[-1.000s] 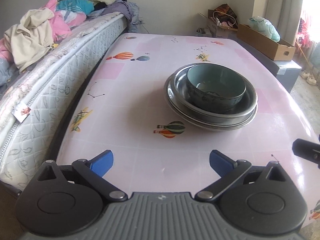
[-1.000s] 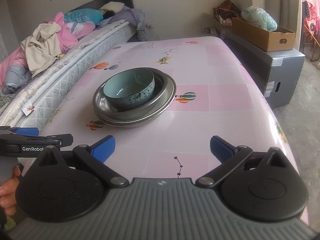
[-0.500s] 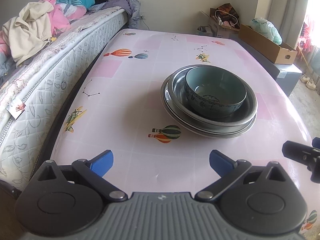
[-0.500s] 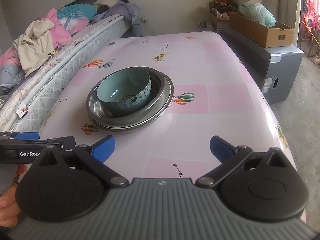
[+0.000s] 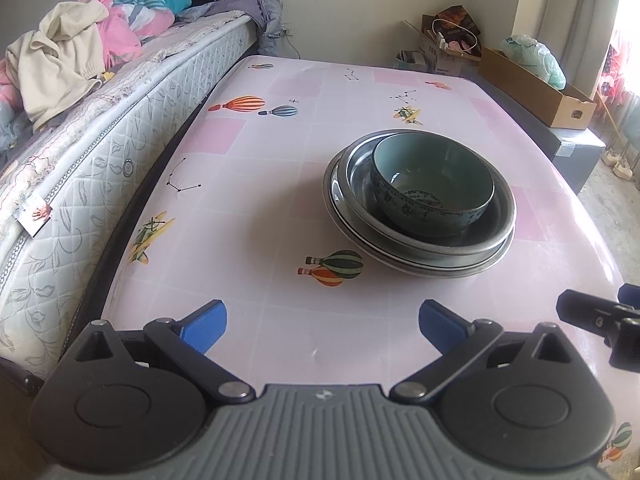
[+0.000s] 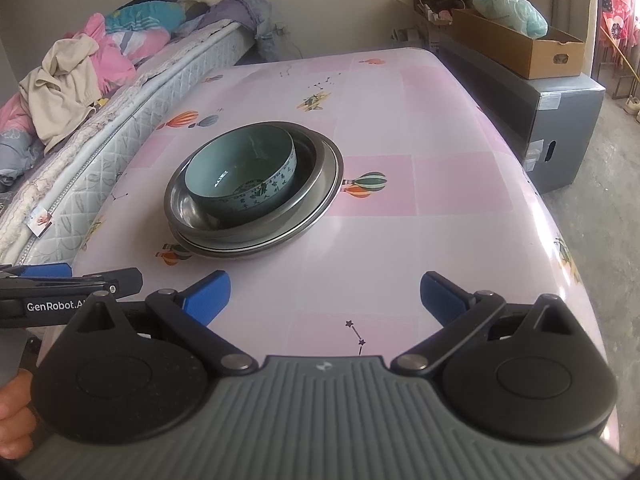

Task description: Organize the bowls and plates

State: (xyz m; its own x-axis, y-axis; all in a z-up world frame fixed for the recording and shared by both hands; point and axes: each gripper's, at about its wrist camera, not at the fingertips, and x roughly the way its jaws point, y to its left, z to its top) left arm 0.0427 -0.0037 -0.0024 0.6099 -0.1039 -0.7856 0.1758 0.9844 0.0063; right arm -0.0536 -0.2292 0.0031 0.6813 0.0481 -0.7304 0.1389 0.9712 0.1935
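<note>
A teal ceramic bowl (image 5: 432,188) (image 6: 242,176) sits inside a stack of metal plates (image 5: 416,256) (image 6: 320,184) on the pink table (image 5: 280,184) (image 6: 440,184). My left gripper (image 5: 322,320) hangs open over the table's near edge, well short of the stack, nothing between its blue fingers. My right gripper (image 6: 326,294) is open too, to the right of the left one, also short of the stack. Each gripper's tip shows at the edge of the other's view.
A mattress (image 5: 92,152) piled with clothes (image 5: 72,60) runs along the table's left side. A grey cabinet (image 6: 560,120) carrying a cardboard box (image 6: 520,44) stands off the right edge. A hand (image 6: 12,412) shows at lower left in the right wrist view.
Both grippers have risen and tilted down a little, so the stack sits lower and nearer in each view. Bowl and plates have not moved; both grippers stayed open.
</note>
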